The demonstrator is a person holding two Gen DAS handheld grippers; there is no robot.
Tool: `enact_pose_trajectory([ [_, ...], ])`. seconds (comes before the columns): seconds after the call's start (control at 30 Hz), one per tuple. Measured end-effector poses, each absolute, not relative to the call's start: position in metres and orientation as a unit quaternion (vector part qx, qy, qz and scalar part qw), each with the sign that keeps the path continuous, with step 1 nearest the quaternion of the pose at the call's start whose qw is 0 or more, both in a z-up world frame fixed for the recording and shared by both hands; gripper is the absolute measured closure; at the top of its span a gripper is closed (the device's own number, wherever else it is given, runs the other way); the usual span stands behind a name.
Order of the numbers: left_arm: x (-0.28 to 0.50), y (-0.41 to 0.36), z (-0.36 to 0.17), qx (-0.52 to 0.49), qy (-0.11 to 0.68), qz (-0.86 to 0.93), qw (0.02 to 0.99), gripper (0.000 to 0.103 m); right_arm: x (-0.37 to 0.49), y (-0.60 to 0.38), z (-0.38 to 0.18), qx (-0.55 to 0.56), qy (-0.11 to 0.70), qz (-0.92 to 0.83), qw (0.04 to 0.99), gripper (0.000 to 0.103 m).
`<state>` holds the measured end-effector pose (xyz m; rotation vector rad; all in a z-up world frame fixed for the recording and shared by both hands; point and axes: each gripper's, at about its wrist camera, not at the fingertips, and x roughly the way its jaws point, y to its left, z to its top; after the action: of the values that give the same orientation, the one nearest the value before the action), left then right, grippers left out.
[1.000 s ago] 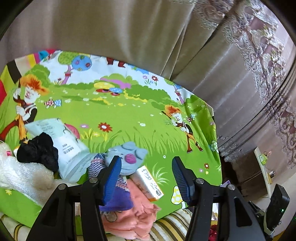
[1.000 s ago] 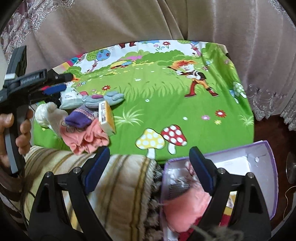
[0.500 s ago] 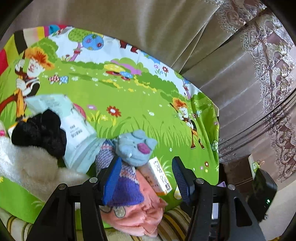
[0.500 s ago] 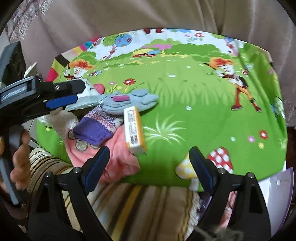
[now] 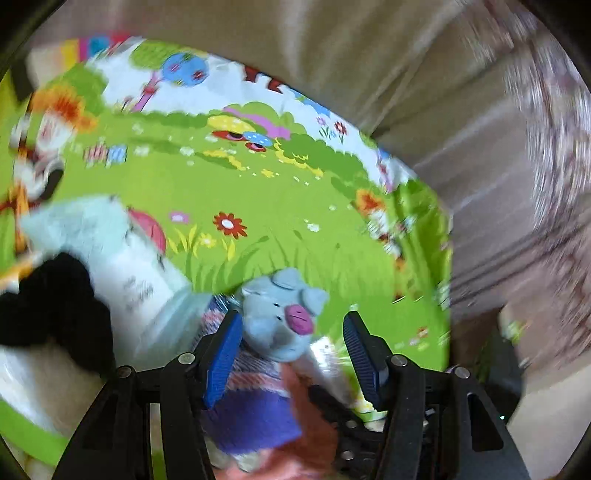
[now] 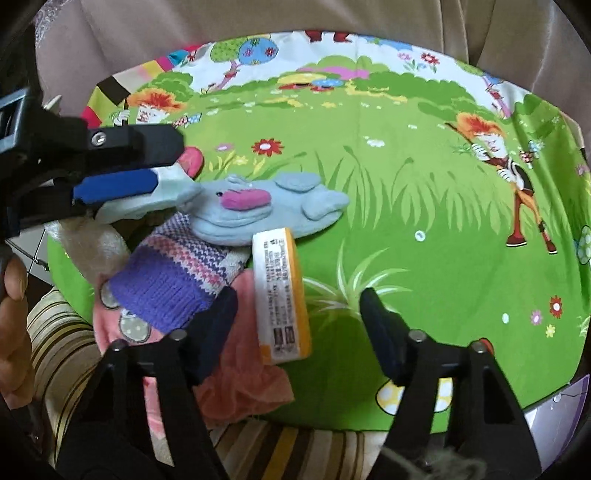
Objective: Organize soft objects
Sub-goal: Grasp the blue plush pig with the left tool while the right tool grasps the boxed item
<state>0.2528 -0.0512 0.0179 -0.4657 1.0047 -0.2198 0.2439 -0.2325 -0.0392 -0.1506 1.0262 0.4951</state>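
Selection is judged to be the step in hand. Right claw (image 6: 299,325), its jaws just narrowed, is released astride a yellow box (image 6: 282,291), ungripped. Left claw (image 5: 291,350) is held released around the grey pig toy (image 5: 280,314), untouched. Next, closure on one soft item is called for. Beyond, the cartoon-printed worktop (image 6: 424,229) is backed by beige curtains (image 6: 258,18).

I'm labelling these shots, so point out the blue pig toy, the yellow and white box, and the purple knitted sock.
blue pig toy (image 6: 258,210): right wrist view, on its face under the pink snout.
yellow and white box (image 6: 282,295): right wrist view, on its white printed side.
purple knitted sock (image 6: 166,291): right wrist view, on its solid purple cuff.
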Motion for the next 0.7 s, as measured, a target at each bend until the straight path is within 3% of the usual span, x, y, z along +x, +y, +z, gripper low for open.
enact_pose_trajectory([
  [0.07, 0.257, -0.060, 0.017, -0.176, 0.485, -0.103, 0.850, 0.045, 0.245, -0.230, -0.042, -0.077, 0.489, 0.236, 0.836, 0.064],
  [0.13, 0.258, -0.066, 0.015, -0.140, 0.491, -0.103, 0.853, 0.042, 0.244, -0.230, -0.043, -0.081, 0.490, 0.230, 0.837, 0.070],
  [0.23, 0.255, -0.070, 0.015, -0.096, 0.487, -0.092, 0.864, 0.035, 0.242, -0.237, -0.041, -0.070, 0.488, 0.223, 0.841, 0.072],
  [0.7, 0.242, -0.148, -0.009, 0.193, 0.484, -0.066, 0.851, 0.034, 0.227, -0.309, -0.027, -0.016, 0.461, 0.113, 0.880, 0.073],
])
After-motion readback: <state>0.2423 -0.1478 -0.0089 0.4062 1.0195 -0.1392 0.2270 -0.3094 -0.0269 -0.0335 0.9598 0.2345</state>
